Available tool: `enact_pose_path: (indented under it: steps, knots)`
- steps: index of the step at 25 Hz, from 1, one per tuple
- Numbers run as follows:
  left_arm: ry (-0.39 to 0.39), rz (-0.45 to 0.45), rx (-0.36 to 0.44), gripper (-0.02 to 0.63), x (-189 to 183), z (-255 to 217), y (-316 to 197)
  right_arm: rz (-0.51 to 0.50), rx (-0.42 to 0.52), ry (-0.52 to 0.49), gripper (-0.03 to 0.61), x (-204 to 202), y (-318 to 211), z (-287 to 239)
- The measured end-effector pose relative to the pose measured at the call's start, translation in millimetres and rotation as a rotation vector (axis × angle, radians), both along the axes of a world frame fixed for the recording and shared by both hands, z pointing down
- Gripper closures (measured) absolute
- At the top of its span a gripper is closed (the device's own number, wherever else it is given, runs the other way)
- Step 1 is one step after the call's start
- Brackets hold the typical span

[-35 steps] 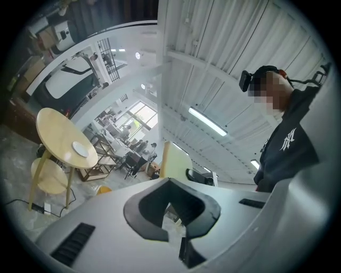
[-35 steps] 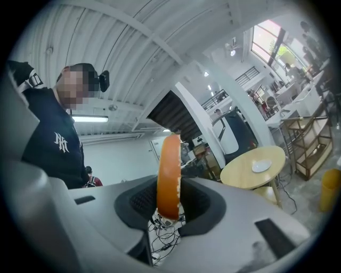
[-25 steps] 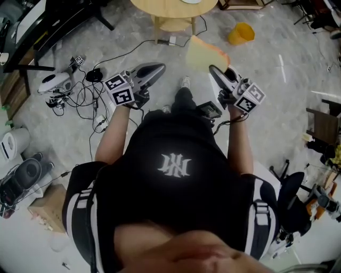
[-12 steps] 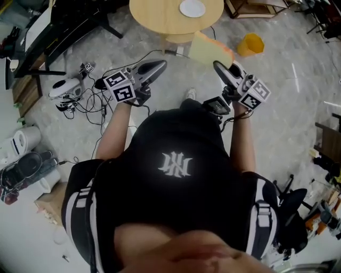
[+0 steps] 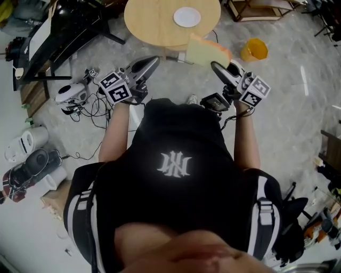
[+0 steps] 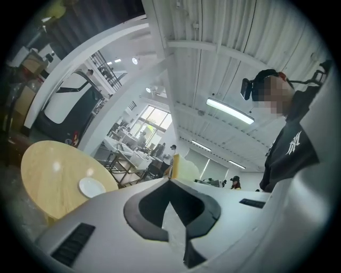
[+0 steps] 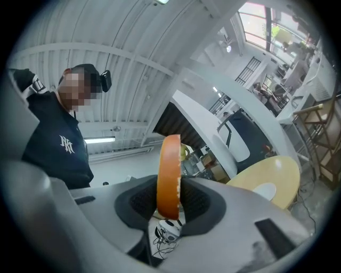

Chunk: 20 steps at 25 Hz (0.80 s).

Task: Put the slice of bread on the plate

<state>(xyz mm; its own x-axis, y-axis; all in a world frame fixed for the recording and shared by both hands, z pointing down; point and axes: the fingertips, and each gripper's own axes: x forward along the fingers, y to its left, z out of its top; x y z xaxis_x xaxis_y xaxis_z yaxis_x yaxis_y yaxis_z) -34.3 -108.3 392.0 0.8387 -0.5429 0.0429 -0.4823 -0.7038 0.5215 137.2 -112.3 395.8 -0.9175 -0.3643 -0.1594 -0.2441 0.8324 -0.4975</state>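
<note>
Right claw (image 5: 213,65) is clamped on the slice of bread (image 5: 205,52), held edge-up between the pads, and my left claw (image 5: 154,59) is closed on nothing. Since a second ago the round table (image 5: 149,24) has come way closer, so I'm nearly in reach. The plate (image 5: 187,16) on it sits bare, and the bread's not over it yet.

Round wooden tabletop (image 5: 154,24) top centre. Yellow bucket (image 5: 254,49) on grey floor (image 5: 298,122), right of it. Black cables (image 5: 88,109) tangled at left; white appliance (image 5: 20,145) and cardboard box (image 5: 53,201) at far left.
</note>
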Motion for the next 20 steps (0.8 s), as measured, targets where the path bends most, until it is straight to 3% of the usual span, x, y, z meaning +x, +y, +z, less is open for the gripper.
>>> enact_pose_path:
  steps: [9,20]
  knots:
    - [0.001,-0.046,-0.026,0.608,-15,4,-26,-0.049,-0.031,0.013,0.482,-12,-34,8]
    - [0.060,0.021,-0.050,0.608,-26,23,-95,0.003,-0.068,0.082,0.482,-23,-91,15]
